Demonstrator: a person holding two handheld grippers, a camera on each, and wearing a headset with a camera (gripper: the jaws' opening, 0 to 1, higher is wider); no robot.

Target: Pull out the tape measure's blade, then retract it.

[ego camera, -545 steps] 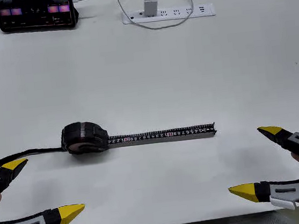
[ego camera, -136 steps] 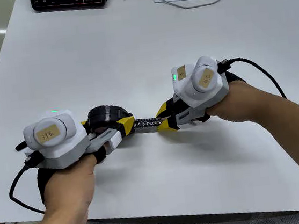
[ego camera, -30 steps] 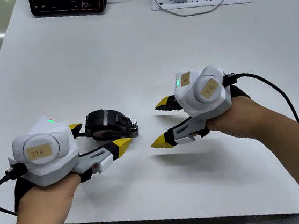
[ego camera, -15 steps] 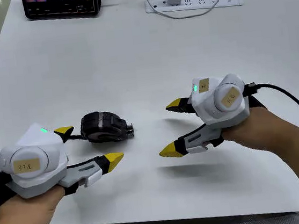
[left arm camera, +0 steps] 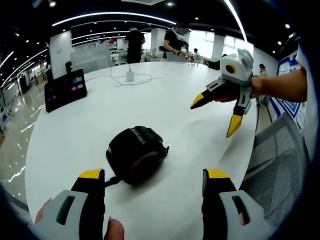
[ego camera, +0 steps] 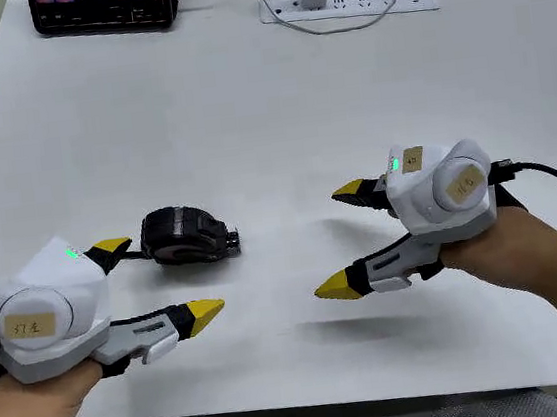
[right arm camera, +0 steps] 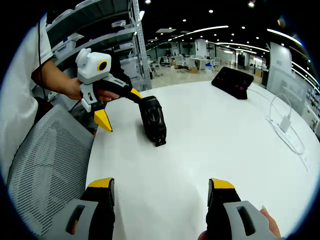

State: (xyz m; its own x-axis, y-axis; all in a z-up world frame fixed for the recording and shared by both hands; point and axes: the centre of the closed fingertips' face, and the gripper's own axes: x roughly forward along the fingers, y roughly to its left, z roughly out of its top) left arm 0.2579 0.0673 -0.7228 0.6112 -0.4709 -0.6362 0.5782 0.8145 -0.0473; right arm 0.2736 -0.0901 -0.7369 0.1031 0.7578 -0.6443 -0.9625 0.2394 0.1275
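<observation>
Head view: your left gripper (ego camera: 158,279) and right gripper (ego camera: 340,240) both stand wide and empty. The tape measure (ego camera: 186,236) lies on the white table (ego camera: 246,101) at 9 o'clock of centre, blade wound in.

Left gripper view: the case sits just ahead, between your jaws, so a careless sweep could knock it.

Right gripper view: it lies ahead at 12 o'clock, well apart. Its strap (ego camera: 133,253) could snag the left jaw.

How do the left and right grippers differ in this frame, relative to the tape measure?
The left gripper has the tape measure just ahead of its jaws, one tip close beside it; the right gripper stands well clear of it. The left points rightward in the head view, the right leftward. Both are open and empty.
</observation>
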